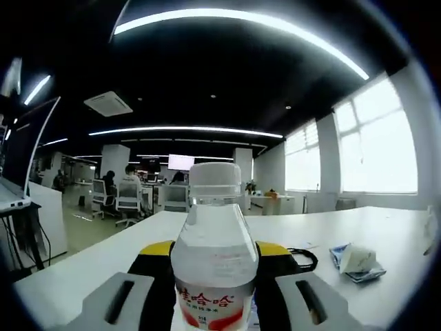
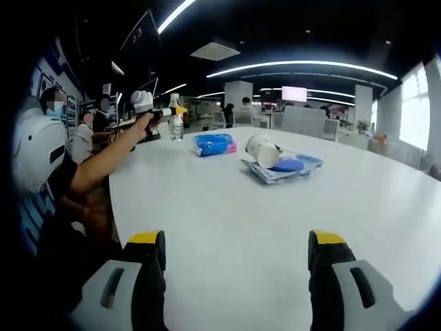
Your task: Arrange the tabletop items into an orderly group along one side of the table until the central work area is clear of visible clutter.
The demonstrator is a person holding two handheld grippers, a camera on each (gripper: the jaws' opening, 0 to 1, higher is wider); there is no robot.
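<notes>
Bottle (image 1: 215, 255) stands upright, cap up, clamped in left gripper (image 1: 215, 293); right gripper (image 2: 236, 258) gapes apart.

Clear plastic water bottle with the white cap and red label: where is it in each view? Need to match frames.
Left gripper view: the clear plastic water bottle is at bottom centre, close up, between the left gripper's yellow-tipped jaws.
Right gripper view: the same bottle is small at upper left, at the far edge of the table, held in the left gripper.
Shared landmark: the white table, also.
</notes>
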